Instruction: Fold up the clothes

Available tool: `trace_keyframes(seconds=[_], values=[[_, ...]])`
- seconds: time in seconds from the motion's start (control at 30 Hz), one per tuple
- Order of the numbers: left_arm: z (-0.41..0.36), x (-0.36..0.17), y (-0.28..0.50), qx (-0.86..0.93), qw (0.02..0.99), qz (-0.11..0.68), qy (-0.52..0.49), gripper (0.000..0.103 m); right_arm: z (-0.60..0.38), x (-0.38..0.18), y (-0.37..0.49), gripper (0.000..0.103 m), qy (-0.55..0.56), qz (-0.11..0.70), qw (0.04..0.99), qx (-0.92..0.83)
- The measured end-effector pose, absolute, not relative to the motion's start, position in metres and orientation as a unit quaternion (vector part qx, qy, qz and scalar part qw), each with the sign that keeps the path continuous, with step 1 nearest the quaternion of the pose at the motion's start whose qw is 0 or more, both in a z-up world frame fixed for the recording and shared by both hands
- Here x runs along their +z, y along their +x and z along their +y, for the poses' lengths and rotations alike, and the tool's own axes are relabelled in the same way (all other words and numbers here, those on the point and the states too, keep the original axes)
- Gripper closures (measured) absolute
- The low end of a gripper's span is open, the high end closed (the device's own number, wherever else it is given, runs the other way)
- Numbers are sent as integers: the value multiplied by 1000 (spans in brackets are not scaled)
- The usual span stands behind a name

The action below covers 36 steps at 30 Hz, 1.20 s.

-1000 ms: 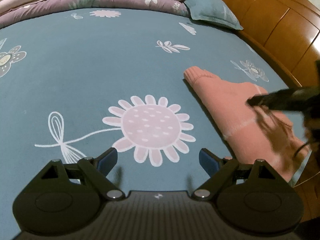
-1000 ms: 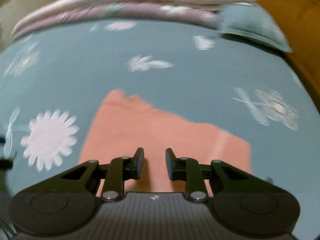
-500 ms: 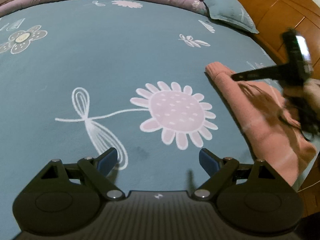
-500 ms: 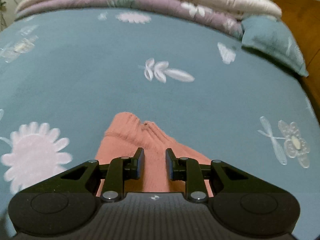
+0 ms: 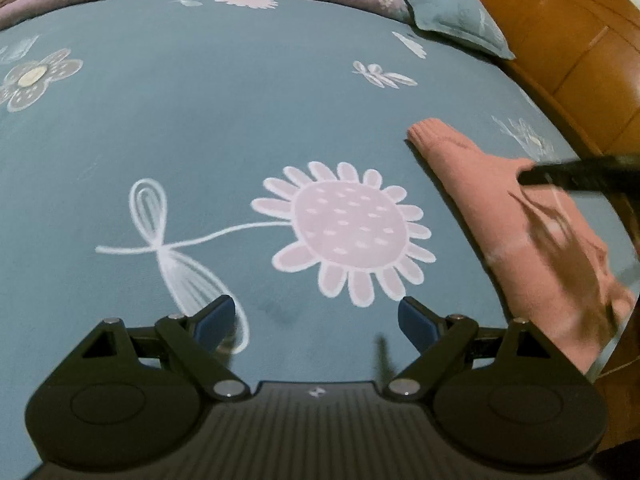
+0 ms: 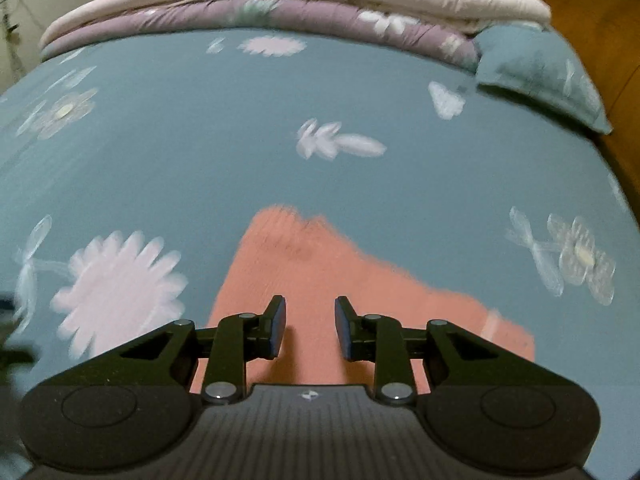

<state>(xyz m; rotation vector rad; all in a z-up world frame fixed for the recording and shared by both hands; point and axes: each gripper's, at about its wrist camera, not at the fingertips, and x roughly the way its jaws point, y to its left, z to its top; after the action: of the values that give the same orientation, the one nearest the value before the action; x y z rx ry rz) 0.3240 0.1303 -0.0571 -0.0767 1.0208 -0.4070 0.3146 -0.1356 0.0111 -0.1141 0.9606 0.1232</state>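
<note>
Sweater lies lower centre, right gripper narrow above, left gripper wide; next, grip an edge.

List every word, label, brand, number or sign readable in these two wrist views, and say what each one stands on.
No readable words or numbers in either view.
Left gripper: a small white emblem on its body, a mark and no letters.
Right gripper: the same small white emblem, also no letters.
Blue bedsheet: only printed flowers and leaves, no text.
Pink sweater: no label or print visible; this view is motion-blurred.
</note>
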Motion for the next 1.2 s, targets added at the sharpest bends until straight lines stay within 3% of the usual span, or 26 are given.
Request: trace_keyframes(seconds=[0.17, 0.33, 0.6, 0.83, 0.93, 1.2], values=[[110, -61, 331, -211, 843, 494, -18, 14, -117, -10, 278, 65, -93, 459, 881, 71], [92, -53, 327, -227, 845, 483, 1, 14, -127, 20, 260, 64, -80, 458, 883, 70], [81, -52, 319, -198, 848, 492, -10, 13, -139, -1, 244, 53, -58, 488, 865, 102], [69, -44, 312, -161, 856, 491, -36, 13, -158, -3, 228, 43, -124, 496, 848, 138], [54, -38, 310, -163, 856, 486, -66, 13, -185, 6, 224, 44, -88, 481, 858, 159], [2, -27, 310, -211, 840, 475, -154, 13, -284, 21, 241, 30, 32, 444, 887, 126]])
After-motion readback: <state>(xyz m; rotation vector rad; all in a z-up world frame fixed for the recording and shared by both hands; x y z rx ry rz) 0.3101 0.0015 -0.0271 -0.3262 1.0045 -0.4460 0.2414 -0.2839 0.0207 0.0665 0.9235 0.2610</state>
